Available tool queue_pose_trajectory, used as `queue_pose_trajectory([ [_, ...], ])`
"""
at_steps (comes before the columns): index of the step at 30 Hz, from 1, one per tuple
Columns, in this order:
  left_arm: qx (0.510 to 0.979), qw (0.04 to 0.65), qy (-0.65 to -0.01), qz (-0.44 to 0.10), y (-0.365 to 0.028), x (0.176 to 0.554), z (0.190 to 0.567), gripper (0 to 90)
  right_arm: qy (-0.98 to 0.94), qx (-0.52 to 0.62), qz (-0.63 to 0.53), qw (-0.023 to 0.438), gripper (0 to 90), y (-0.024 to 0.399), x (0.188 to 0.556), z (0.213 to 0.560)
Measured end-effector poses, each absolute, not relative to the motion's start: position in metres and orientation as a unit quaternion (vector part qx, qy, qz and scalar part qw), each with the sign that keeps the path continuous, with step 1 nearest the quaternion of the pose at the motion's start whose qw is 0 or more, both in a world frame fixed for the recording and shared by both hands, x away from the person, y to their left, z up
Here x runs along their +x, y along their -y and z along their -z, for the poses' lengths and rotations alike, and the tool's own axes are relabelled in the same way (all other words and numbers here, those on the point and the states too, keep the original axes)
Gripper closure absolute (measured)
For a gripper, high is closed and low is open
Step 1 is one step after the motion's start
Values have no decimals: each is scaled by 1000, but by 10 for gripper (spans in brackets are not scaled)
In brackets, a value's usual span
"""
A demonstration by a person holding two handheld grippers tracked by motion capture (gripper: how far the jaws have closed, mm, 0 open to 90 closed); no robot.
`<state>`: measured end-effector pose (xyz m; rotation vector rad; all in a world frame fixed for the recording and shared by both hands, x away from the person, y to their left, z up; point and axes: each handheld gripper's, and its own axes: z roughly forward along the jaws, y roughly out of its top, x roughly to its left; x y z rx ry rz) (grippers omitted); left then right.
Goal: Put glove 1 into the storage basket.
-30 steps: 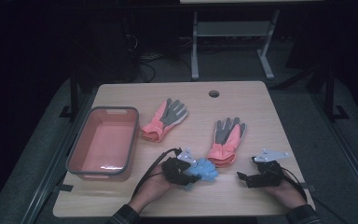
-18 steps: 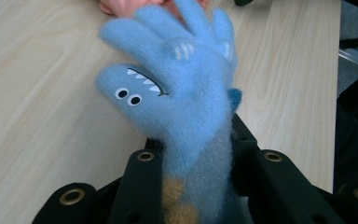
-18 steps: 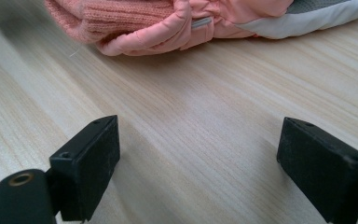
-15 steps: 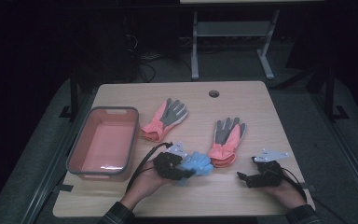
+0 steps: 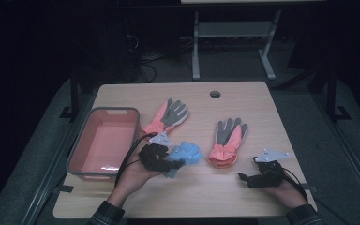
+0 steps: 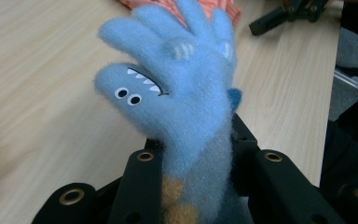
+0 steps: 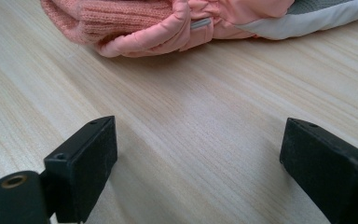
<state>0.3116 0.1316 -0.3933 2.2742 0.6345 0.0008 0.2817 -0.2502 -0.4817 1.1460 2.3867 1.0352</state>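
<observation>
So the left gripper (image 5: 163,161) just shifted from beside the coral glove (image 5: 227,141) toward the pink bin (image 5: 104,143), carrying the fuzzy blue monster glove (image 6: 177,88), so I'd guess it gets dropped in there next. Its jaws are clamped on the cuff, fingers sticking out ahead, a bit right of the bin. The right gripper (image 5: 258,177) sits spread wide and empty, further right of the bin.

Dark room, grey floor (image 5: 309,117), metal frame (image 5: 229,42) behind.
</observation>
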Motion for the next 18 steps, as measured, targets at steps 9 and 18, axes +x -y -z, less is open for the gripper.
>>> queue_pose_trajectory([
  [9, 881, 390, -268, -10, -151, 320, 378, 715, -830, 399, -360, 149, 106, 250, 282, 482],
  [18, 869, 396, -294, -24, -178, 327, 368, 716, -830, 397, -360, 151, 106, 250, 282, 482],
])
